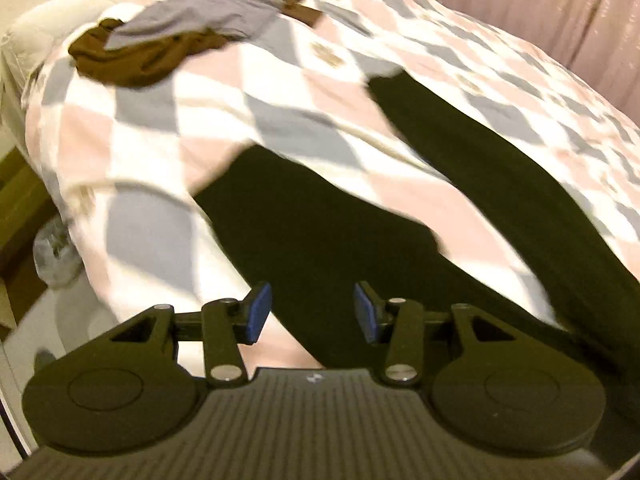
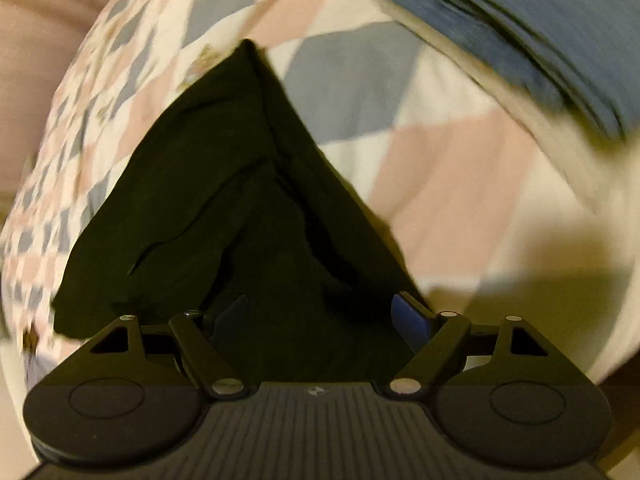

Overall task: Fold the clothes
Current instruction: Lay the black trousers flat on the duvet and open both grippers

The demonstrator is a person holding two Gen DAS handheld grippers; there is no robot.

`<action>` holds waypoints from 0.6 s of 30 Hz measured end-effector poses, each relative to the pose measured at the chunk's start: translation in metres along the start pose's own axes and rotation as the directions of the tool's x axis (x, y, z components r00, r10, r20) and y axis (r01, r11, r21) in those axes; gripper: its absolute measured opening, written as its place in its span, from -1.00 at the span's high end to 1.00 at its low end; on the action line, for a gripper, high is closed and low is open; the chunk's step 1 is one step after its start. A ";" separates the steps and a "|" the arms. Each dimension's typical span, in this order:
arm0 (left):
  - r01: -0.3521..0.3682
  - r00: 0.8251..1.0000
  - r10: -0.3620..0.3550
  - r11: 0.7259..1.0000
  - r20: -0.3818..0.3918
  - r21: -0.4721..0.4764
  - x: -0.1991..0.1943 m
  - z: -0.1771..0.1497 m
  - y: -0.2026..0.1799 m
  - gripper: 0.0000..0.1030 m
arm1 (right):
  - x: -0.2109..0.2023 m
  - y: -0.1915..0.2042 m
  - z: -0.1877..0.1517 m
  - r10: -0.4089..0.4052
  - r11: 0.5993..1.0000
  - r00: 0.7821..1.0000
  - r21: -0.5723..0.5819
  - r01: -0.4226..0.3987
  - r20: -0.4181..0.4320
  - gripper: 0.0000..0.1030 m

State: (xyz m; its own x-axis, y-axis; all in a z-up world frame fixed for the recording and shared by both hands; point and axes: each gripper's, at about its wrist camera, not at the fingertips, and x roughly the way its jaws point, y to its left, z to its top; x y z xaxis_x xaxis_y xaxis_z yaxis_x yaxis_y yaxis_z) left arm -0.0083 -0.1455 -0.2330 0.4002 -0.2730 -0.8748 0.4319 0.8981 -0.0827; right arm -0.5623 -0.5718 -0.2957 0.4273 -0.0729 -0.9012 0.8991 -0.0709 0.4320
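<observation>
Black trousers (image 1: 304,236) lie spread on the checked quilt (image 1: 160,152), two legs splayed apart in the left view; in the right view the dark cloth (image 2: 240,184) rises to a peak and runs down between the tongs. Left gripper (image 1: 313,311) stands wide, its blue pads clear of the cloth and holding nothing. Right gripper (image 2: 324,318) is also wide, with fabric lying between the pads but not pinched. A brown and grey heap (image 1: 168,36) sits far up the quilt, well apart. Both views are blurred by motion. Risks, as I judge them: a pad closing on the quilt along with the trousers would drag the bedding; a thin one-layer pinch could slip; uneven pulls would skew the legs.
</observation>
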 end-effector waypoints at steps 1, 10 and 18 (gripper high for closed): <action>-0.018 1.000 0.018 1.000 0.002 -0.019 0.008 0.011 0.023 0.21 | 0.000 -0.001 -0.011 -0.012 0.999 1.000 0.041 0.011 0.024 -0.57; 0.014 0.998 -0.031 0.947 -0.048 -0.321 0.082 0.062 0.164 0.21 | -0.004 0.012 -0.144 -0.083 0.961 0.986 0.274 0.041 0.143 -0.57; 0.105 0.976 -0.196 0.815 -0.100 -0.570 0.142 0.069 0.224 0.19 | -0.013 0.013 -0.192 -0.098 0.933 0.976 0.359 0.023 0.193 -0.57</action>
State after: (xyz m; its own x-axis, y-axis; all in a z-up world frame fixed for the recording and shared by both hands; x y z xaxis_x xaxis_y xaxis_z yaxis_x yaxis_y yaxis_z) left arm 0.2007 -0.0069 -0.3432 0.2248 -0.4075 -0.8851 -0.0667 0.8998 -0.4313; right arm -0.5378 -0.3806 -0.2851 0.3106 -0.2559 -0.9154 0.8141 -0.4255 0.3952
